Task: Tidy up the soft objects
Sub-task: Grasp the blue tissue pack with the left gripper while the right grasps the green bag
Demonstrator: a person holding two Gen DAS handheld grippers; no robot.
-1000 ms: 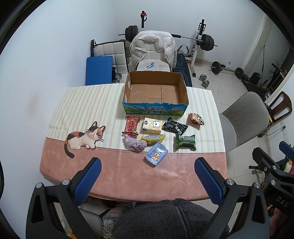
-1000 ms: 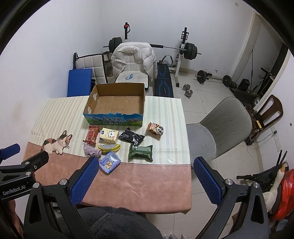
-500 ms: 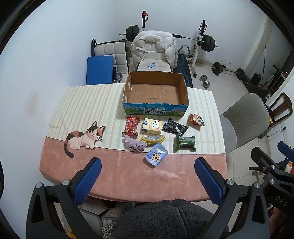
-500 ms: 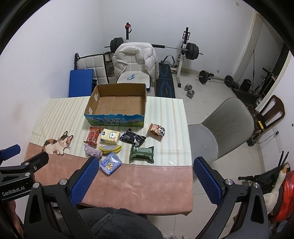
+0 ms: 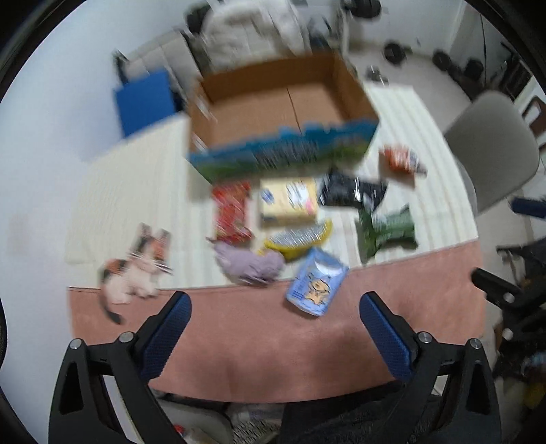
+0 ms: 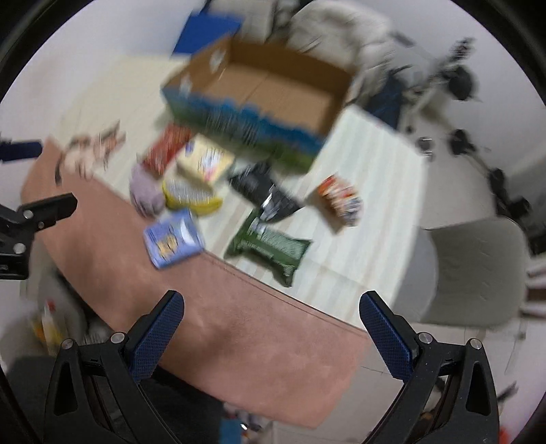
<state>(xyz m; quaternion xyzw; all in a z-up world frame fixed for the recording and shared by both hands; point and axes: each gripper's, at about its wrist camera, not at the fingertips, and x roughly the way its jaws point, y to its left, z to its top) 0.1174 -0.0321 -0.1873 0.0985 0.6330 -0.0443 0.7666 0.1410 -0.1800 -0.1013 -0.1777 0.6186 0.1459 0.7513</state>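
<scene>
Lilac, crumpled soft cloth (image 5: 250, 264) beside yellow pouch (image 5: 297, 239), blurred.

The pictures are blurry. The walls (image 5: 68, 85) are white and plain. The floor (image 5: 419, 71) is pale. A table (image 5: 273, 341) has a cloth on it, pink near the front and cream with stripes farther back. A grey chair (image 5: 491, 150) stands beside the table. A white puffy coat (image 5: 245, 27) hangs over something behind it. A blue pad (image 5: 146, 99) leans by the wall. Dark gym weights (image 6: 460, 82) sit on the floor.

Your left gripper (image 5: 274, 322) and right gripper (image 6: 271, 322) share black frames, silver screws and textured blue finger pads (image 5: 167, 336); you wear dark fleece.
</scene>
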